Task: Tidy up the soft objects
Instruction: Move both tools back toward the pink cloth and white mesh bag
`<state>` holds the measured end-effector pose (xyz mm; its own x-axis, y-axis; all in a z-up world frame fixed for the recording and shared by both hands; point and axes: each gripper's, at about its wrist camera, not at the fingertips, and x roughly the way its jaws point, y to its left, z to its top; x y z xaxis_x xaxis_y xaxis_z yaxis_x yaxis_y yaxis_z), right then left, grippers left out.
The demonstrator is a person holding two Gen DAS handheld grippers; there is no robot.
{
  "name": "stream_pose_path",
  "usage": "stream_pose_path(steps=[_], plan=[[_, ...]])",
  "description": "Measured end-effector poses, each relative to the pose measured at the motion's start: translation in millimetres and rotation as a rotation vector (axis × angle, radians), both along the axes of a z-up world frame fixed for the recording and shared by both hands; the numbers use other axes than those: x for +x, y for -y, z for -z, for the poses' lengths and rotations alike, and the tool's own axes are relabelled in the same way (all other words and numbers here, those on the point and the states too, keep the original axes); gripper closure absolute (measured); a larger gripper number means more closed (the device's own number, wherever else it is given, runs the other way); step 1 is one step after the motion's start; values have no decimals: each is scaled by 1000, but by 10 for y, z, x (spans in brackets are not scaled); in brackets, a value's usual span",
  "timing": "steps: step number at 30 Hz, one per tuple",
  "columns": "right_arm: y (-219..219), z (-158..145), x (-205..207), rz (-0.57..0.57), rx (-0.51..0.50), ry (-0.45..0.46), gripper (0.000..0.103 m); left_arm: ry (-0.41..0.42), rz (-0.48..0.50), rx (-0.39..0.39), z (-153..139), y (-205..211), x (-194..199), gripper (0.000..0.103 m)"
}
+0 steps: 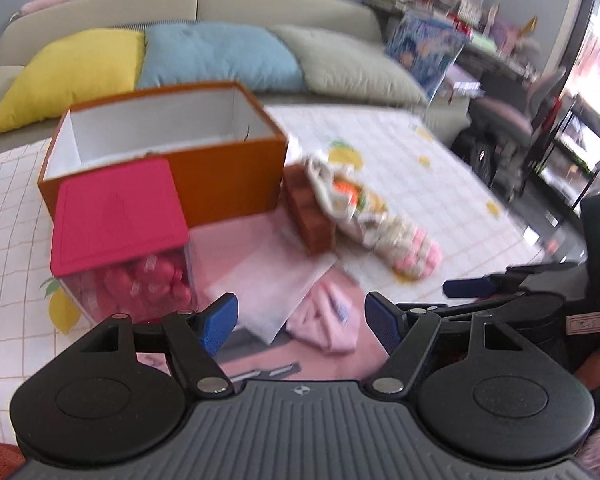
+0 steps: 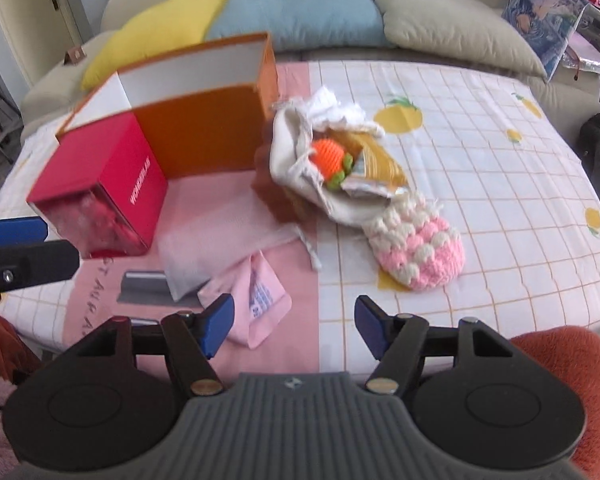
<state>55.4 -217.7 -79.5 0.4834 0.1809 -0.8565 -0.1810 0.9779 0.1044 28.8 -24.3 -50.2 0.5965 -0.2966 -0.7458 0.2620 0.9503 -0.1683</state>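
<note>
Tongs on both sides stand wide and empty: the left tongs [image 1: 300, 322] and the right tongs [image 2: 294, 326] hang above a folded pink cloth [image 2: 256, 306] at the near edge of the tabletop [image 2: 480, 128]. Just beyond lie a crocheted pink-and-white pouch [image 2: 418, 246] and a cream drawstring bag [image 2: 300, 160] holding an orange knitted toy [image 2: 329, 156], beside an open orange box [image 1: 160, 140]. It looks like the approach step; next, one pair must drop onto the cloth and close.
</note>
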Motion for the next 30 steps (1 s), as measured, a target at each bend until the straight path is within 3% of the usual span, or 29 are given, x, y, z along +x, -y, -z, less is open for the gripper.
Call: stream_pose_path(steps=[8, 30], plan=[[-110, 108, 11, -54, -28, -31, 33, -53, 30, 35, 165, 59, 41, 18], [97, 344, 354, 78, 47, -78, 35, -138, 4, 13, 582, 25, 466, 18]])
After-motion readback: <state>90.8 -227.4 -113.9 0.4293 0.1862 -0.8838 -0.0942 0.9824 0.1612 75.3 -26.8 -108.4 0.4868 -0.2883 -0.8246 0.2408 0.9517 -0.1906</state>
